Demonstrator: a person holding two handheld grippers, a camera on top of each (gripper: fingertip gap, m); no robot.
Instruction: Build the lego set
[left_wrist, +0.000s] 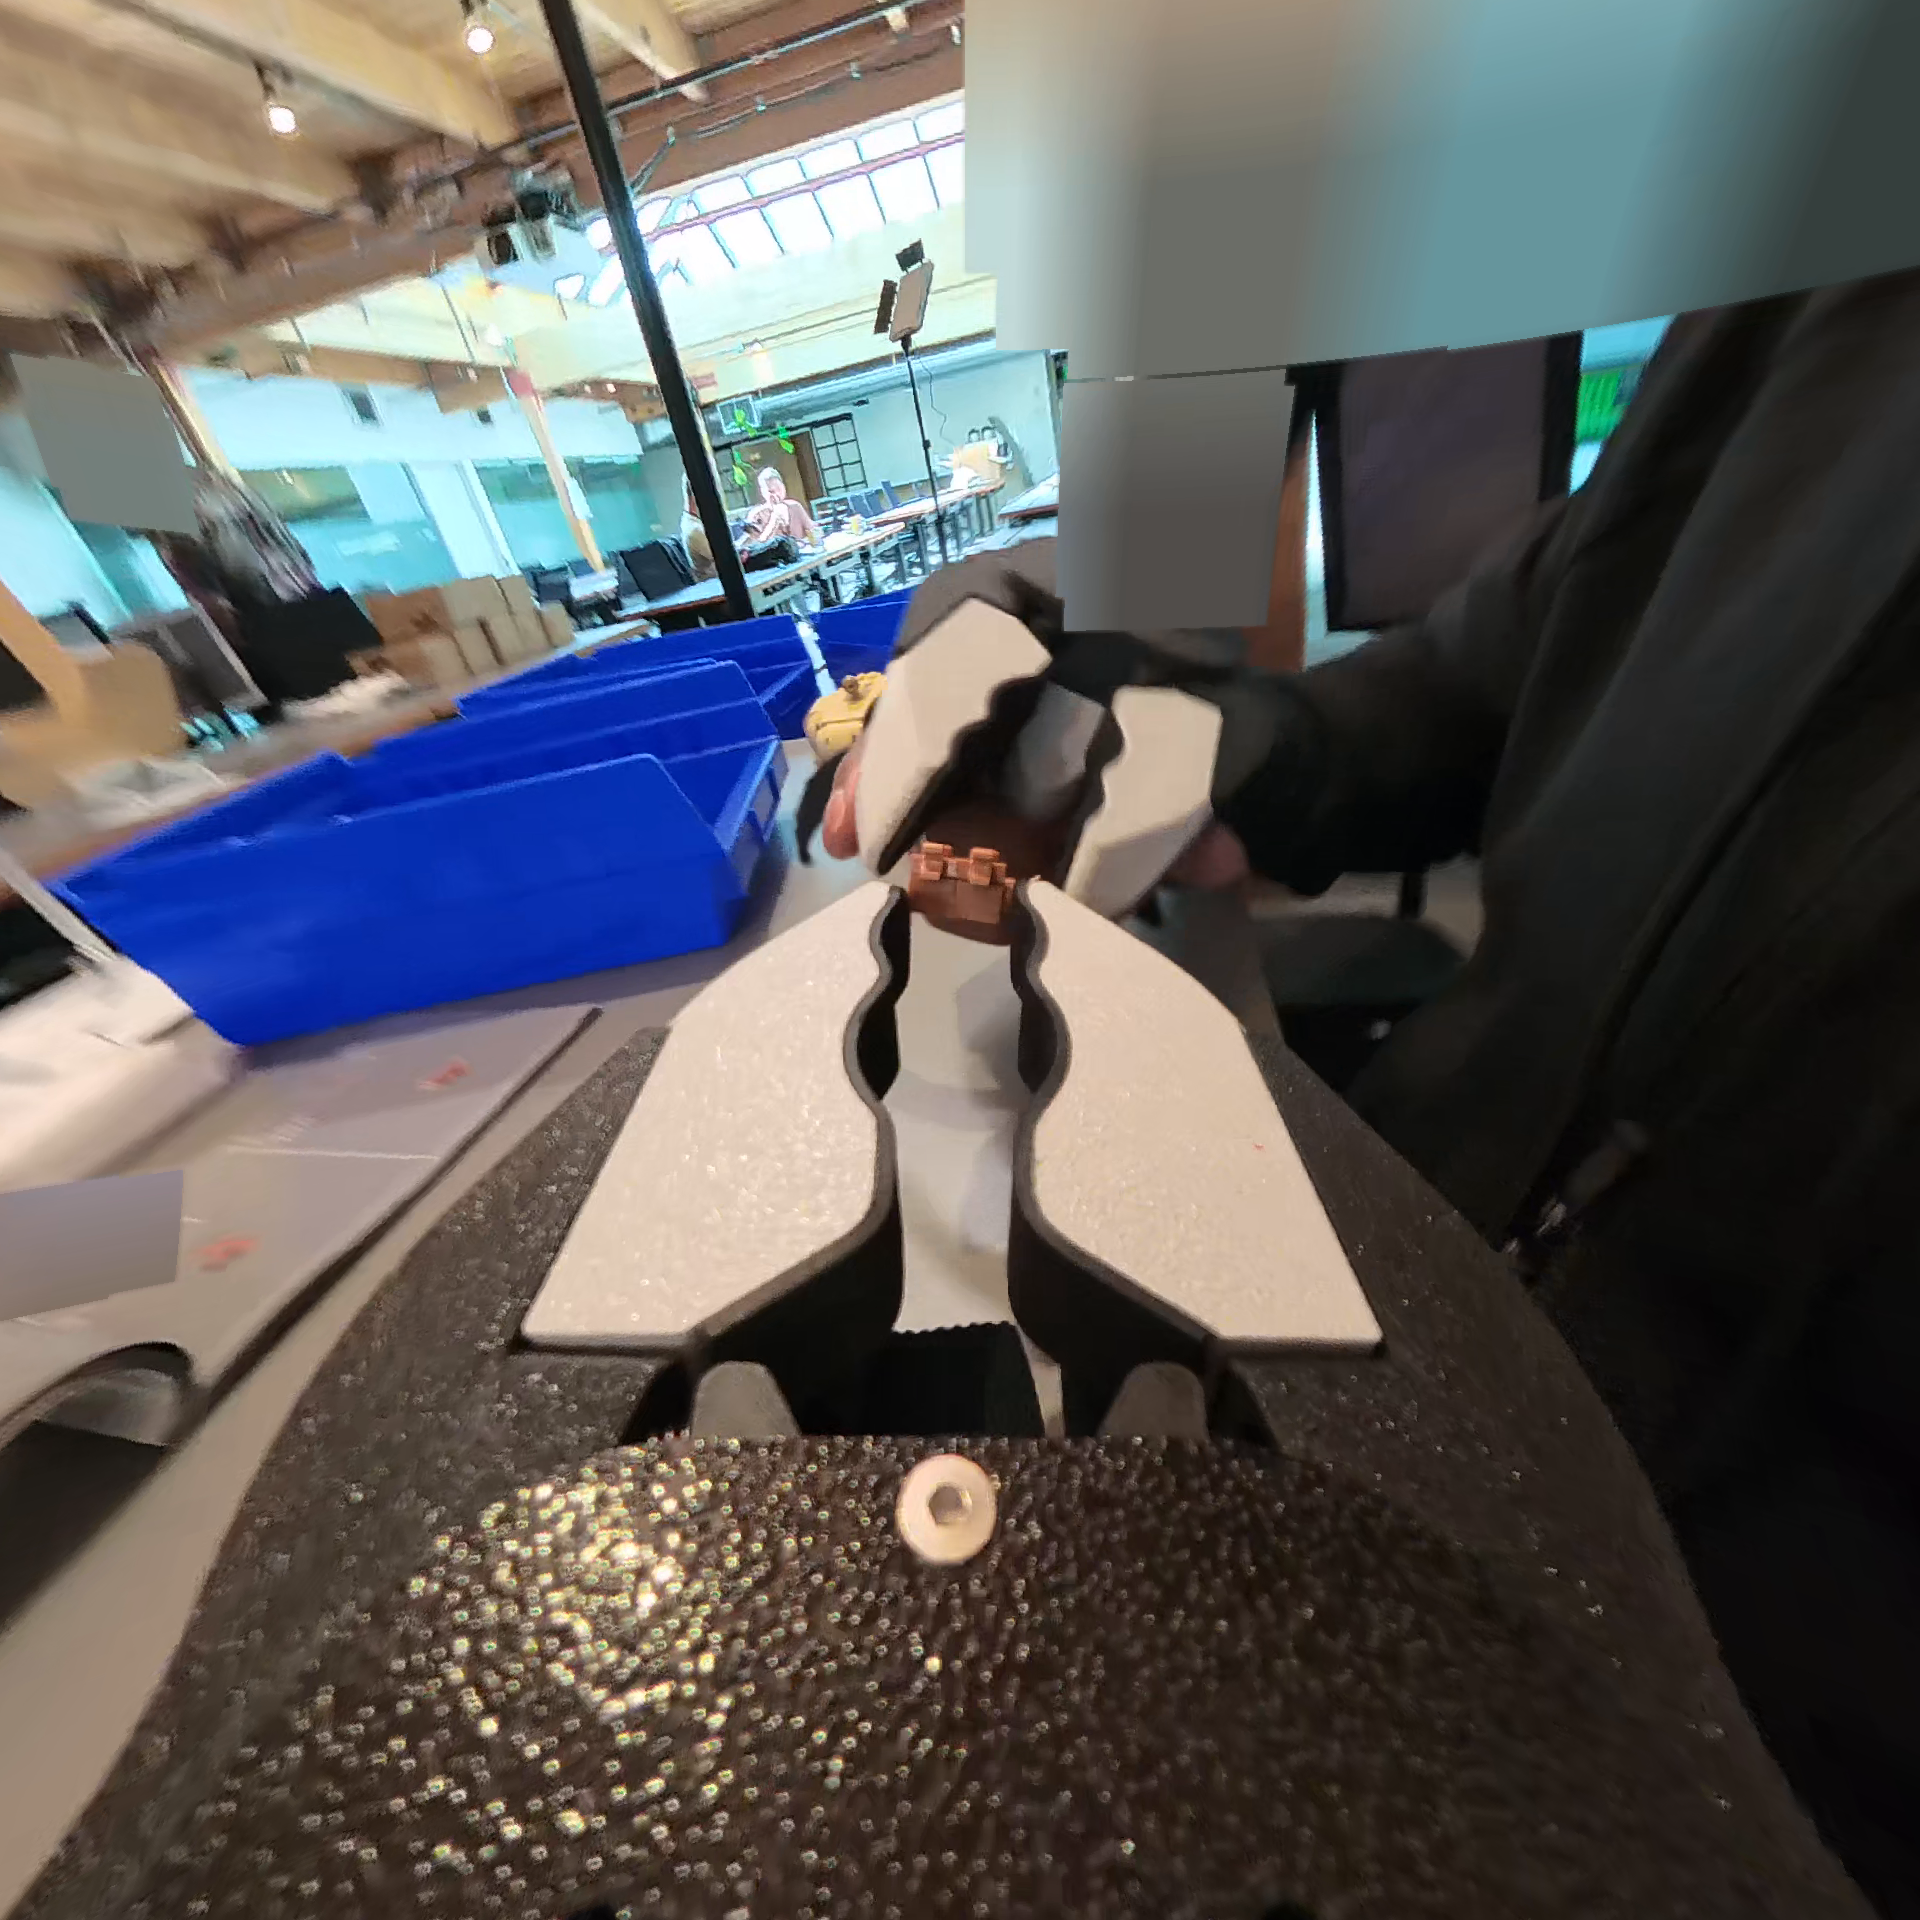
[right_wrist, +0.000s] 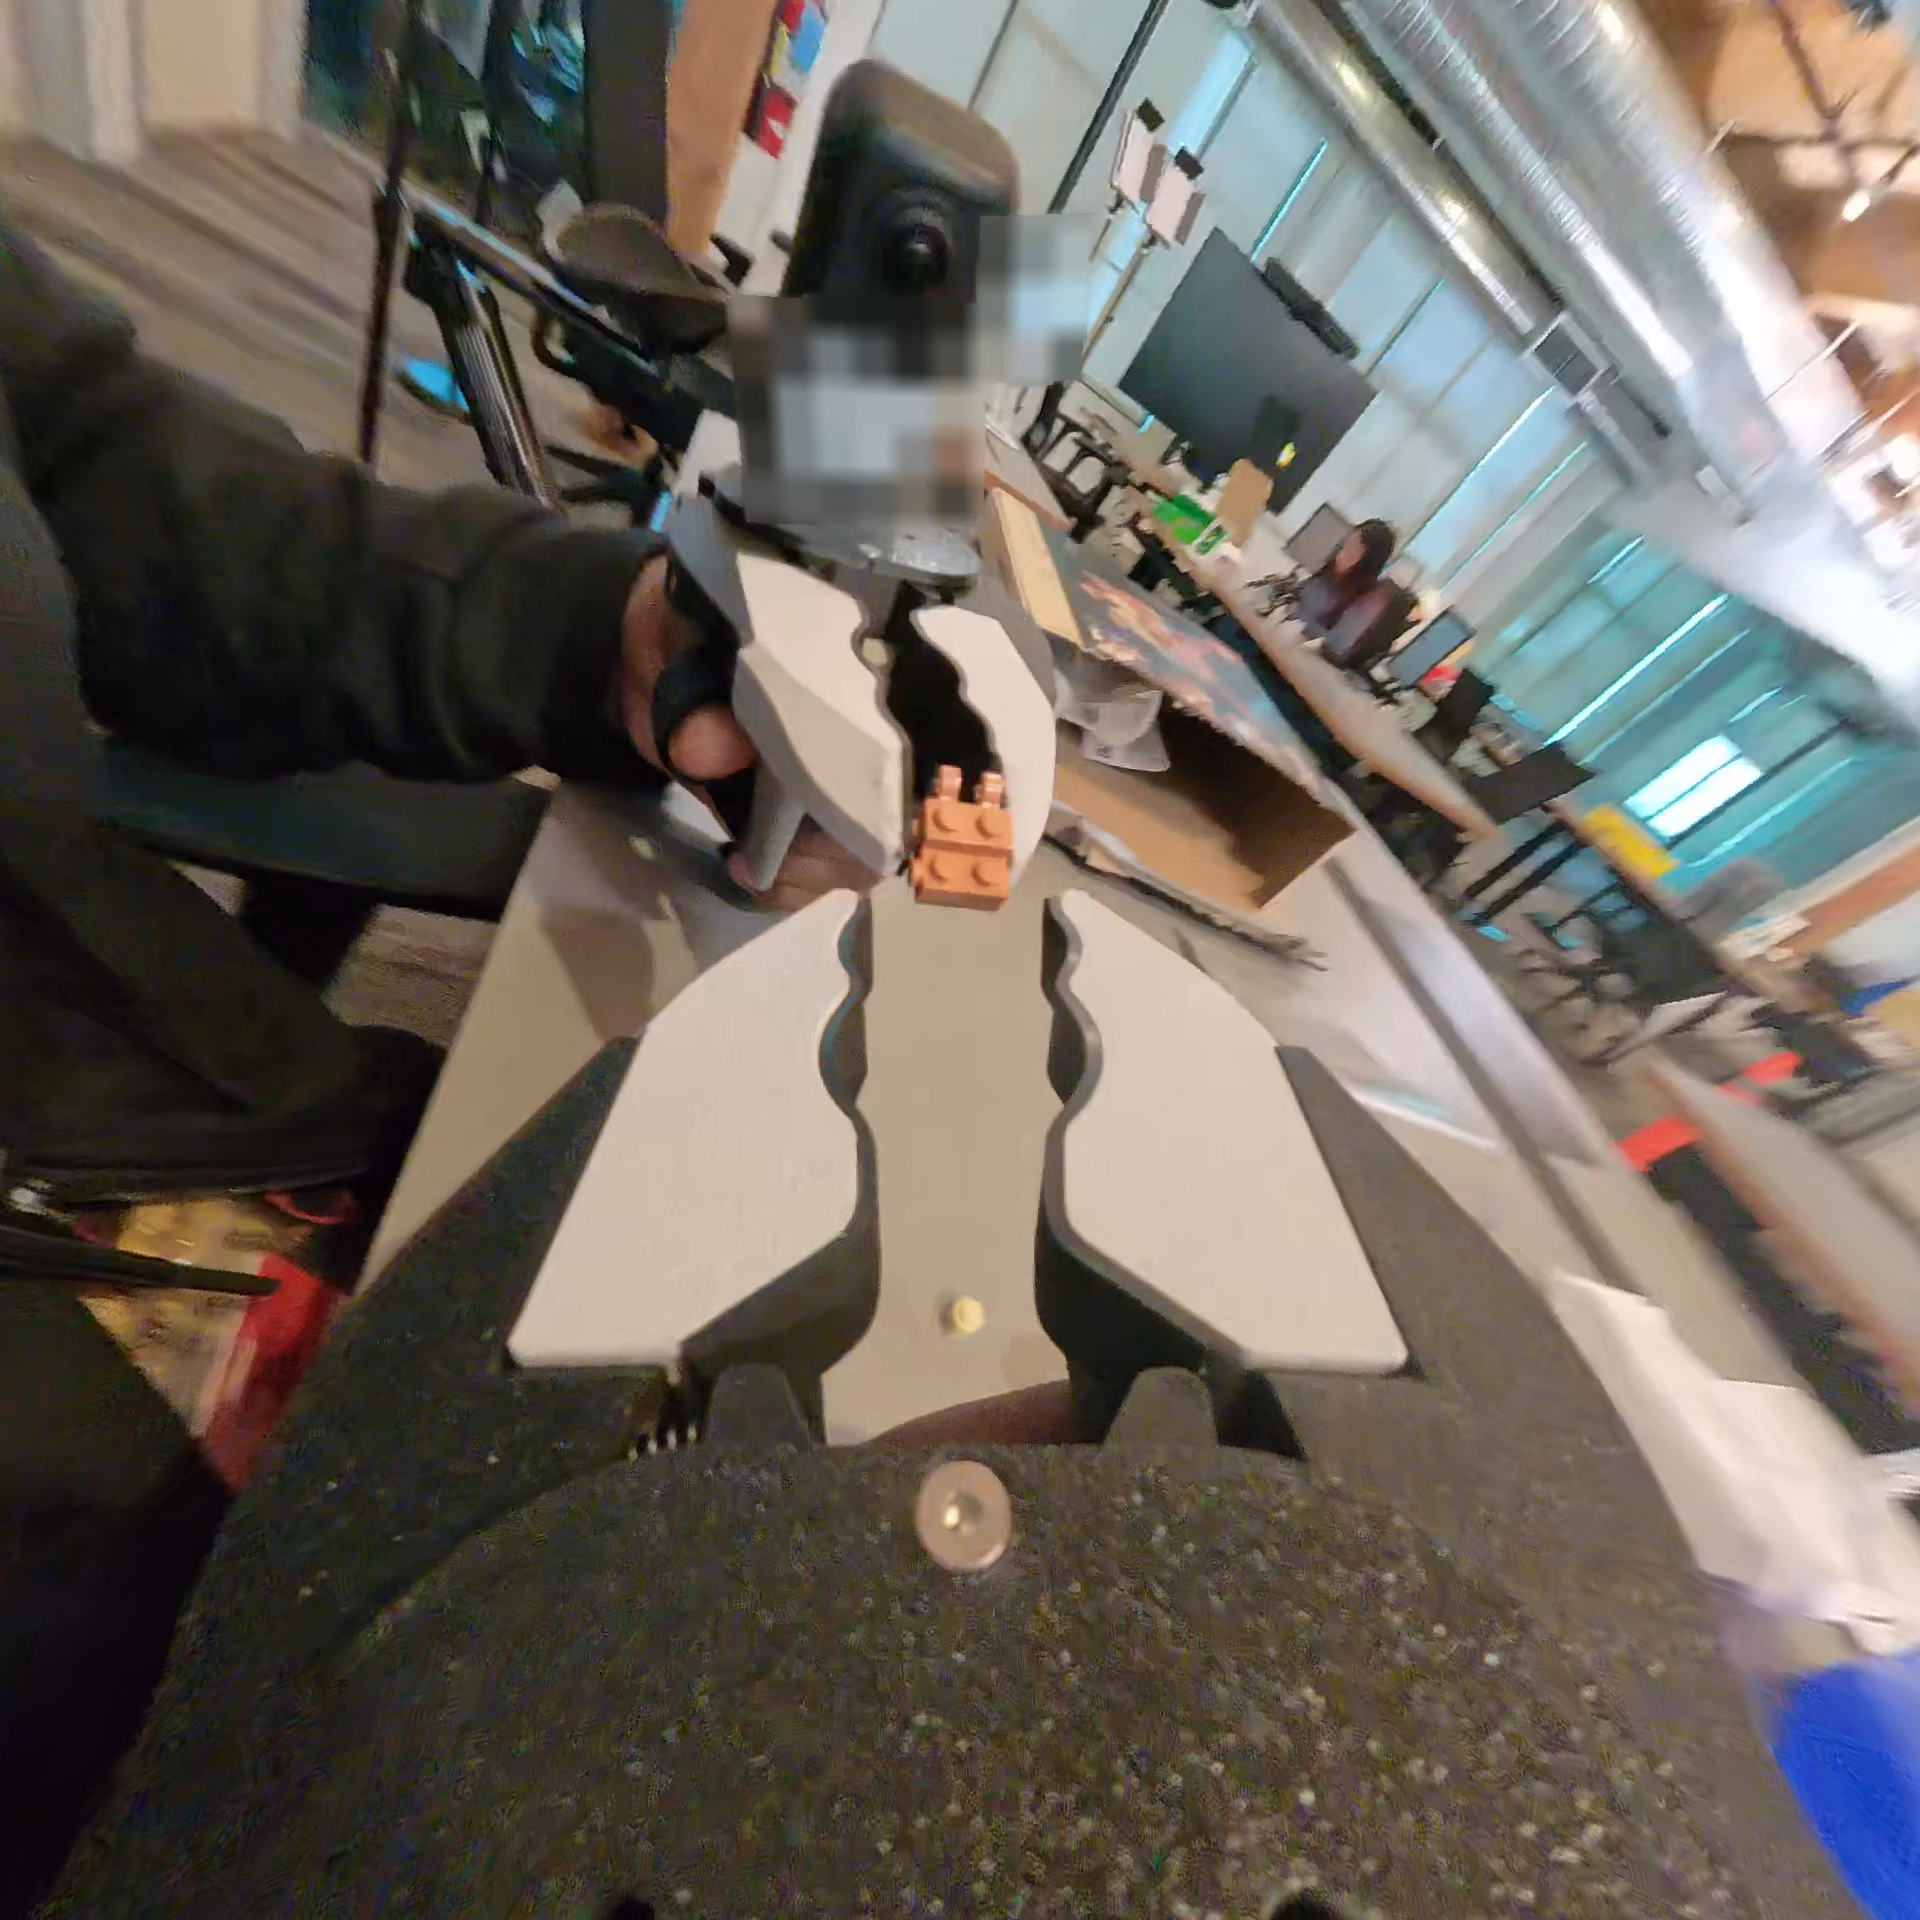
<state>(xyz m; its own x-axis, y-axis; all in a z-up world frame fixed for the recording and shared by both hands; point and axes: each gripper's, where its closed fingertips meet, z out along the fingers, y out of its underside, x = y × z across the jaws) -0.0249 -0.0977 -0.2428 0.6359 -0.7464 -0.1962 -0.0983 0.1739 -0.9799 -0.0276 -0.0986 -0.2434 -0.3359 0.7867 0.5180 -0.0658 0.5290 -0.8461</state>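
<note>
My left gripper (left_wrist: 961, 899) is shut on a small orange-brown studded brick assembly (left_wrist: 961, 883), held at its fingertips above the grey table (left_wrist: 312, 1143). The right wrist view shows the same brick (right_wrist: 961, 847) pinched between the left gripper's fingers (right_wrist: 831, 727). My right gripper (right_wrist: 956, 920) is open, with its tips just short of the brick and not touching it. It faces the left gripper tip to tip, and nothing lies between its pads. It also shows in the left wrist view (left_wrist: 997, 821), open just beyond the brick.
Blue bins (left_wrist: 416, 862) stand at the left on the table. A tan toy piece (left_wrist: 842, 717) lies behind the grippers. An open cardboard box (right_wrist: 1195, 821) lies to the right. A small round stud (right_wrist: 963, 1314) lies on the table. A person's dark sleeve (right_wrist: 312, 623) is close by.
</note>
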